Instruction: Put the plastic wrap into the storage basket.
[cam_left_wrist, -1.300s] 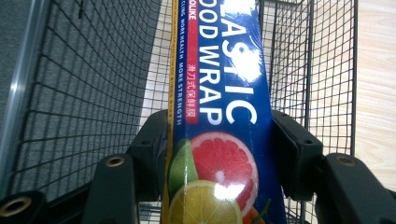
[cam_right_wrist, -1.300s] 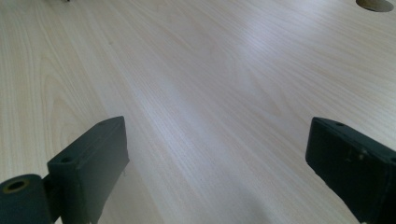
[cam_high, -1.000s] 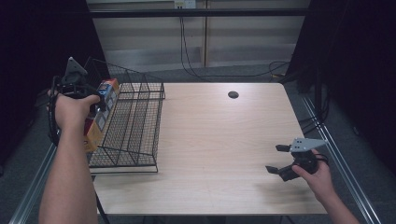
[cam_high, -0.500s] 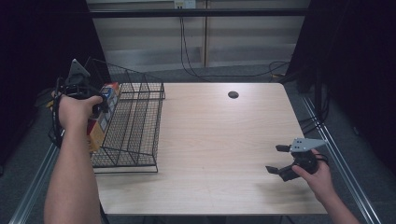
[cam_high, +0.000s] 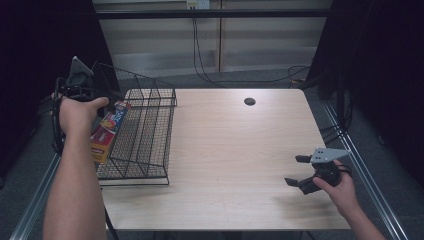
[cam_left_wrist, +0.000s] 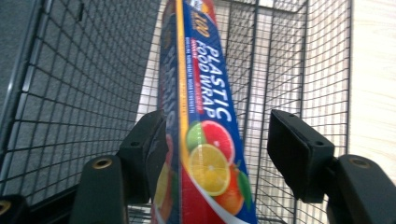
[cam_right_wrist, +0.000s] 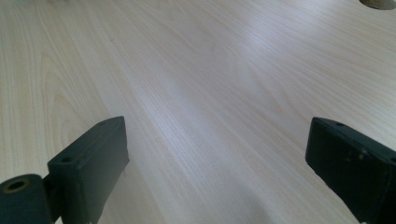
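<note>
Wood table (cam_high: 235, 150); wire basket (cam_high: 145, 131) sits on its left side. Plastic food wrap box (cam_left_wrist: 205, 121) is inside the basket against its left wall, long axis running near-to-far, far end tipped up. Left gripper (cam_left_wrist: 219, 149) is right on it: box between the jaws, which have just been opening; left pad at the box's side, right pad clearly apart, so released. Right gripper (cam_high: 301, 171) is wide open and empty, well apart at the near right.
</note>
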